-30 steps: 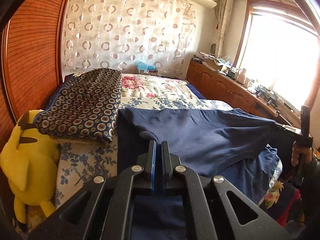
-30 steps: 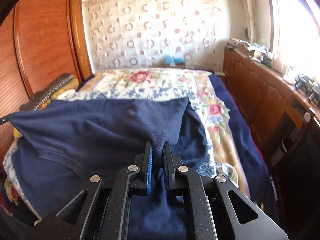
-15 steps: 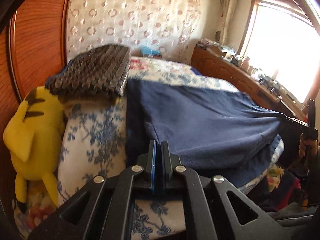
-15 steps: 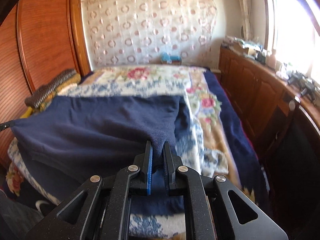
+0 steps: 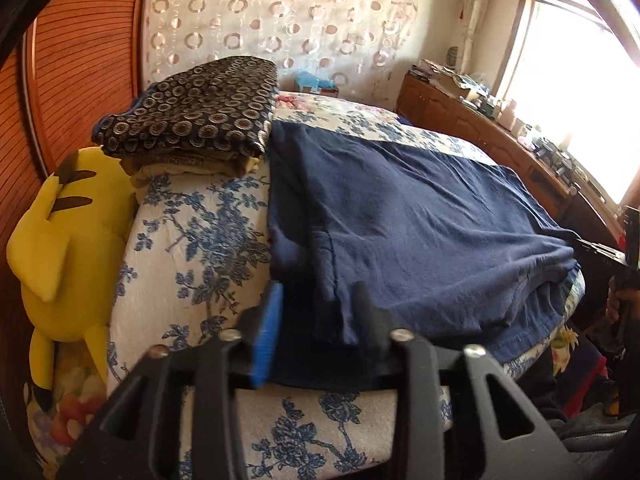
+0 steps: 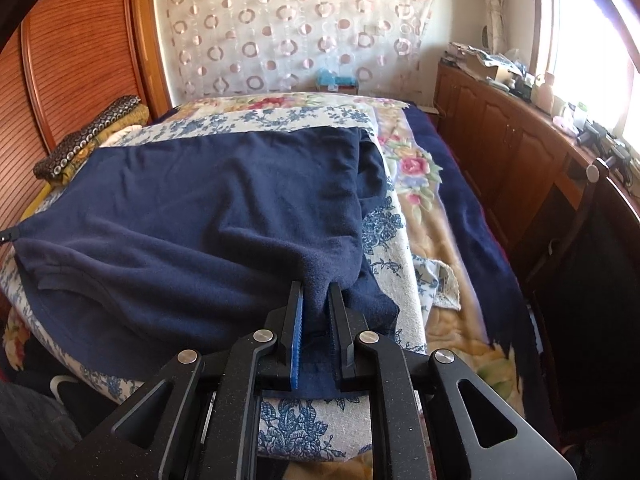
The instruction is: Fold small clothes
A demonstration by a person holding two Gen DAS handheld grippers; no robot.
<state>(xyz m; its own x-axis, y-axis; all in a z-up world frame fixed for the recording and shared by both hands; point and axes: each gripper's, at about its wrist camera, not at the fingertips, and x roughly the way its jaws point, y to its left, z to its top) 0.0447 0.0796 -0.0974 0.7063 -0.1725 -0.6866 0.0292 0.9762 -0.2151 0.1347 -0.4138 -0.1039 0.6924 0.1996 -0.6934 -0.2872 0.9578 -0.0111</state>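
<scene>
A navy garment (image 5: 400,220) (image 6: 200,220) lies folded over on the floral bed cover (image 5: 192,248). My left gripper (image 5: 318,312) is low at the garment's near left corner. Its jaws are opening, and the cloth lies loose between them without the pads pressing on it. My right gripper (image 6: 316,308) is at the near right corner, shut on a bunched fold of the navy cloth. In the left wrist view the right gripper (image 5: 624,248) shows at the far right edge with a hand (image 5: 616,300) below it.
A yellow plush toy (image 5: 60,248) leans at the bed's left side, under a stack of folded patterned blankets (image 5: 192,116). A wooden wardrobe (image 6: 80,60) stands on the left. A cluttered wooden cabinet (image 6: 520,140) runs under the window on the right.
Both grippers have sunk toward the bed, and the garment now lies flatter on the cover. My left jaws have opened and let go of the cloth. The right still grips.
</scene>
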